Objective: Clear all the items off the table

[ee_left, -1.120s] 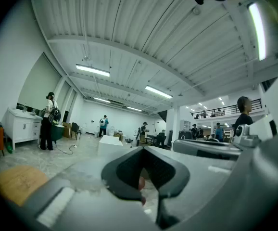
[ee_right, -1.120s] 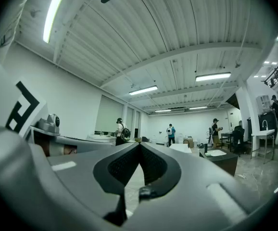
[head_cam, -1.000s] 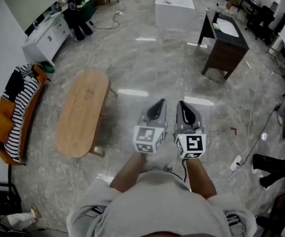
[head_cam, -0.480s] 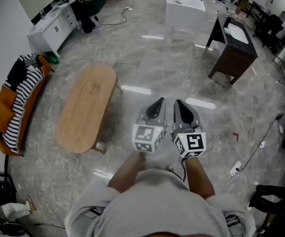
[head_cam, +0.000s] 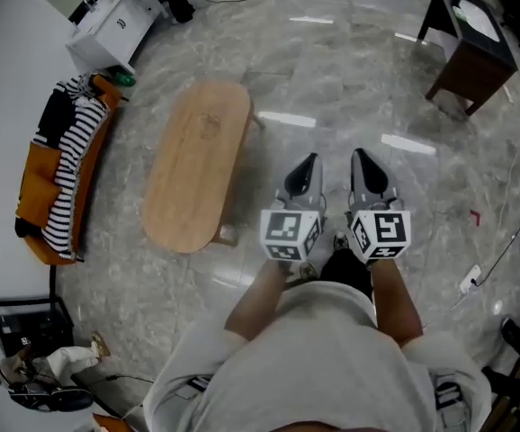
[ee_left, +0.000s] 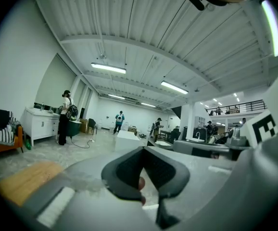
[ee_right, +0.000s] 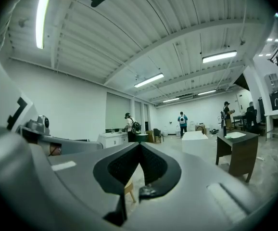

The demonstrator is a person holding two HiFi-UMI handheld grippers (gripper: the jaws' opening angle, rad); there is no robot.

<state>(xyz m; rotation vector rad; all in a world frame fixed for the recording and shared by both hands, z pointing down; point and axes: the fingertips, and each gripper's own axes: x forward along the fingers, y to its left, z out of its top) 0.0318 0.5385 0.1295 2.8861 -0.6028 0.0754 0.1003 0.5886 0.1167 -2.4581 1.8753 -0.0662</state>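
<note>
Left gripper (ee_left: 142,150): jaws clenched tip to tip, nothing held. Right gripper (ee_right: 139,146): jaws likewise pressed together, nothing between. Both side by side before person's chest, pointing forward over grey marble floor (head_cam: 350,88). Table (head_cam: 192,165): oval, light wood, standing on floor left of left gripper, apart from both grippers; long axis running away from person, far end leaning right. Orange sofa (head_cam: 40,187): beyond table, against wall, holding striped cloth (head_cam: 71,160). White cabinet (head_cam: 116,21): farther along same wall.

Bright ceiling strip lights (ee_left: 108,68) glare off glossy floor (head_cam: 350,79); both gripper views fisheye-warped, dark-cornered.
</note>
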